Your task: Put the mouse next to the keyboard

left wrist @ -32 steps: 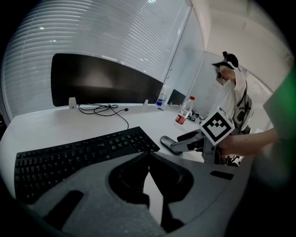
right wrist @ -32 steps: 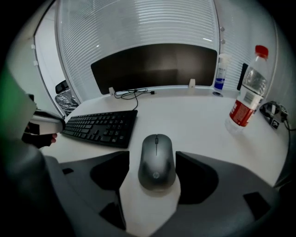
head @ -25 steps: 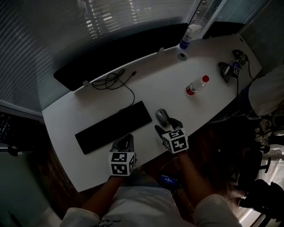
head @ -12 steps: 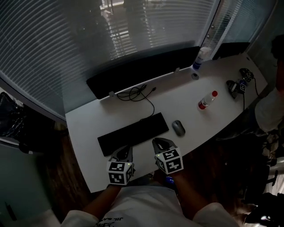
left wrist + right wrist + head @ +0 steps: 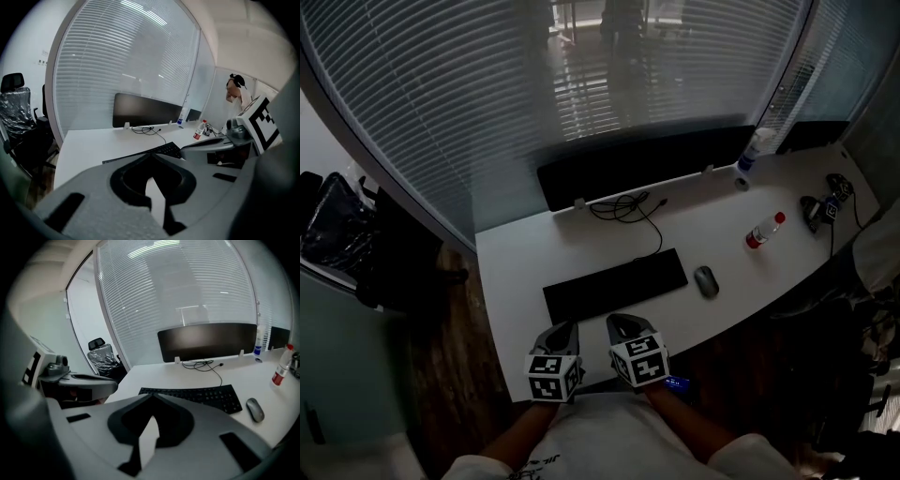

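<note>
Window: covered by grey slatted blinds [image 5: 581, 94].
Desk [image 5: 511, 272]: white, curved, set against the blinds.
Floor [image 5: 441, 347]: laid in dark wood.
Chair [image 5: 333, 230]: wrapped in plastic, placed left of Desk.

The table [image 5: 517, 279] looks smooth and matt, the keyboard [image 5: 615, 286] matt plastic, the mouse [image 5: 706, 281] faintly glossy plastic.

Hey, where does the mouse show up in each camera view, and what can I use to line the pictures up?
Head view: the mouse lies right of centre on the white desk, just off the right end of the keyboard.
Left gripper view: the mouse is not seen in it.
Right gripper view: the mouse is at lower right, beside the keyboard's right end.
Shared landmark: the black keyboard, in all three views.
</note>
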Demonstrator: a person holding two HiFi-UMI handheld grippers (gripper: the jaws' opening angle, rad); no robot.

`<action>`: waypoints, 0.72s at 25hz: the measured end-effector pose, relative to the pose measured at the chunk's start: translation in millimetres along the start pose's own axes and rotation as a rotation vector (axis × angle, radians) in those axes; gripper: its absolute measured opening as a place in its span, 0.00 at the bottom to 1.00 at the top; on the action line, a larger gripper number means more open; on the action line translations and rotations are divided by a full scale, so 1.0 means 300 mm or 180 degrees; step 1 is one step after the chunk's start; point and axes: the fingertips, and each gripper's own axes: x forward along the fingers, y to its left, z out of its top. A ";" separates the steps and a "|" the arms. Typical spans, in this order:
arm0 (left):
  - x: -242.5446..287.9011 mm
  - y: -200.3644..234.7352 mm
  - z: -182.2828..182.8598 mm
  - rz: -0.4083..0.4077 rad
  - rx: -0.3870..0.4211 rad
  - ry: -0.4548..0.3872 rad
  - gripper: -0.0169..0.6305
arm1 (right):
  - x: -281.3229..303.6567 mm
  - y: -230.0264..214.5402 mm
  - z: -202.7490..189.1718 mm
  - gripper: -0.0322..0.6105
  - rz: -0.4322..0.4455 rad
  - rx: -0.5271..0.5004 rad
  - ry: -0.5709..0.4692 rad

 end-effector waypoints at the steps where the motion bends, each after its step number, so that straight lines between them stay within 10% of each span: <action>1: -0.009 0.010 -0.006 0.0012 -0.0003 -0.0003 0.03 | 0.004 0.023 -0.007 0.06 0.0020 -0.0023 0.0011; 18: -0.060 0.016 -0.038 -0.0030 0.0025 -0.0059 0.04 | 0.018 0.111 -0.031 0.05 0.0060 -0.0176 0.0041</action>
